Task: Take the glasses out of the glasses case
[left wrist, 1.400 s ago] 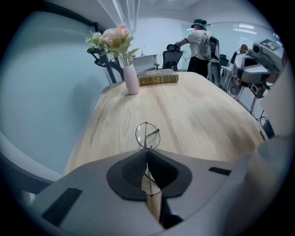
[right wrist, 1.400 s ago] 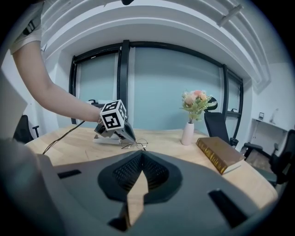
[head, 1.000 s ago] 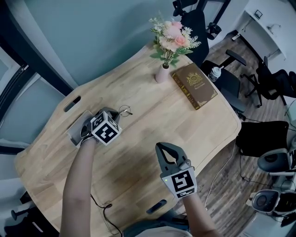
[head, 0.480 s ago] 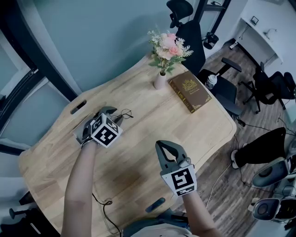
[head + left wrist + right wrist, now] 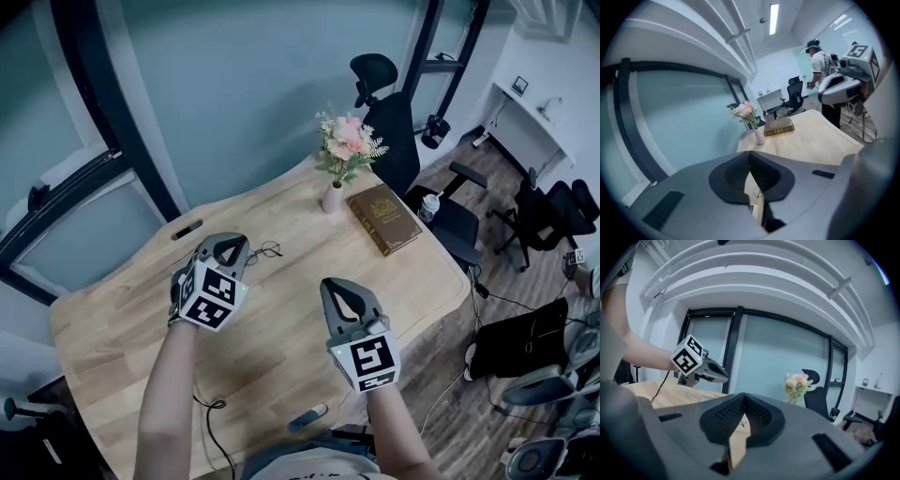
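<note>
The glasses [image 5: 267, 250] lie unfolded on the wooden table [image 5: 281, 328], just right of my left gripper [image 5: 226, 247]. That gripper hangs above the table, shut with nothing in it. A grey sliver of the glasses case [image 5: 175, 284] peeks out at the left of its marker cube; the rest is hidden. My right gripper [image 5: 339, 287] hovers over the middle of the table, shut and empty. In the left gripper view the jaws meet at the tips of the left gripper [image 5: 750, 152], with the glasses [image 5: 758, 193] tiny below. The right gripper [image 5: 743, 395] is likewise closed tip to tip.
A pink vase of flowers [image 5: 334, 194] and a brown book [image 5: 385, 218] stand at the table's far right. A black cable [image 5: 210, 409] and a small dark object [image 5: 307, 417] lie near the front edge. Office chairs [image 5: 392, 117] stand behind; a person [image 5: 820, 63] stands beyond the table.
Both grippers have risen well above the table. The left one has lifted off the case. The glasses stay lying on the table beside it.
</note>
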Motion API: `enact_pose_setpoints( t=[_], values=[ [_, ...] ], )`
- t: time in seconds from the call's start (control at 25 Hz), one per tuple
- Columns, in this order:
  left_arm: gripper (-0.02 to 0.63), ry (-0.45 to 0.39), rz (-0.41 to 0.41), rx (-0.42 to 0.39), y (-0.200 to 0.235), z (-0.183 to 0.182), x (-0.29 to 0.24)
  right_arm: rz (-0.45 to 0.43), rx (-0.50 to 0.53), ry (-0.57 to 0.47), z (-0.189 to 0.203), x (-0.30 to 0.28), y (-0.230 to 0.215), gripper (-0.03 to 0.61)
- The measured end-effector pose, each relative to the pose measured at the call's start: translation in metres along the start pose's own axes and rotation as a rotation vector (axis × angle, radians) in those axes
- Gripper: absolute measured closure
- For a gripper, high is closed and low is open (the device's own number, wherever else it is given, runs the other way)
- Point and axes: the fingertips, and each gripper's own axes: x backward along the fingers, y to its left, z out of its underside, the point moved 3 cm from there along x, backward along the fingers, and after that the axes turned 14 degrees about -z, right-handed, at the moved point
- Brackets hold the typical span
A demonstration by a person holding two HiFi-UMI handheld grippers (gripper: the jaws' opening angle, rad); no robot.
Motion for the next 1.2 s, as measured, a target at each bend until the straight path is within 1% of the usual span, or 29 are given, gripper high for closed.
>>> enact_pose_setpoints(
  t=[0.12,0.24,0.36,0.52,0.72,0.92,1.2],
  values=[
    [0.598,-0.047,-0.078,0.029,0.013,-0.014,0.032,-0.007,0.018,-0.043,-0.018,0.007,0.005,0.568],
    [0.598,-0.073,-0.164,0.076,0.023,-0.018,0.065,-0.026,0.029,-0.076,-0.032,0.015,0.01,0.568],
    [0.598,-0.09,-0.256,0.146,0.033,-0.016,0.097,-0.051,0.041,-0.126,-0.046,0.022,0.013,0.568],
    [0.598,-0.109,-0.379,0.244,0.04,-0.016,0.144,-0.079,0.049,-0.167,-0.057,0.039,0.016,0.568],
    [0.598,-0.133,-0.501,0.338,0.042,-0.01,0.198,-0.109,0.072,-0.201,-0.068,0.056,0.025,0.569],
    [0.598,-0.158,-0.586,0.375,0.043,-0.006,0.238,-0.123,0.083,-0.217,-0.075,0.067,0.035,0.569],
    [0.598,-0.188,-0.636,0.39,0.043,-0.001,0.272,-0.111,0.092,-0.236,-0.083,0.076,0.05,0.569]
  ],
)
